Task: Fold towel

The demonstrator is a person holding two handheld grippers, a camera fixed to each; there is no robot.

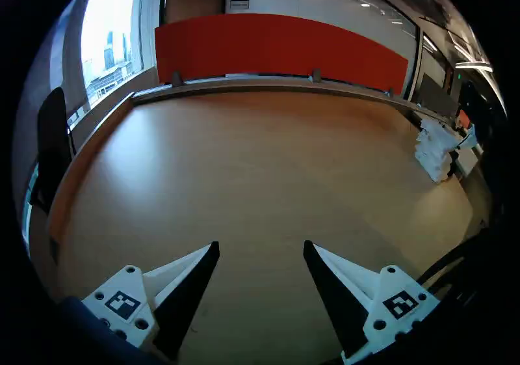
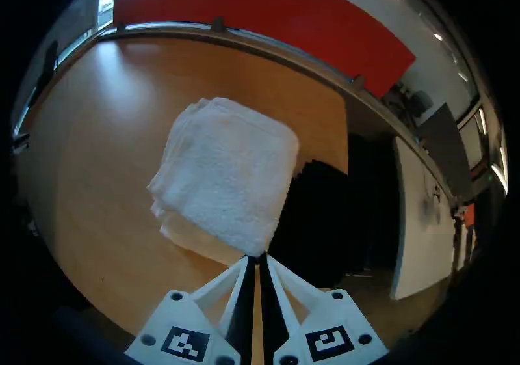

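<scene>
Spanning both views, the wooden counter (image 1: pixel 260 170) serves as the work surface. The folded towel (image 2: pixel 224 176) is held over the counter's edge by its near corner, probably so it can be carried to the white pile (image 1: pixel 437 149) at the far side. The right hand-held gripper (image 2: pixel 259 257) is pinching that corner. The left hand-held gripper (image 1: pixel 260 244) hovers spread above the counter, holding nothing.

White towel (image 2: pixel 224 176) — folded into a thick square — overhanging the desk (image 2: pixel 84 137) edge.
</scene>
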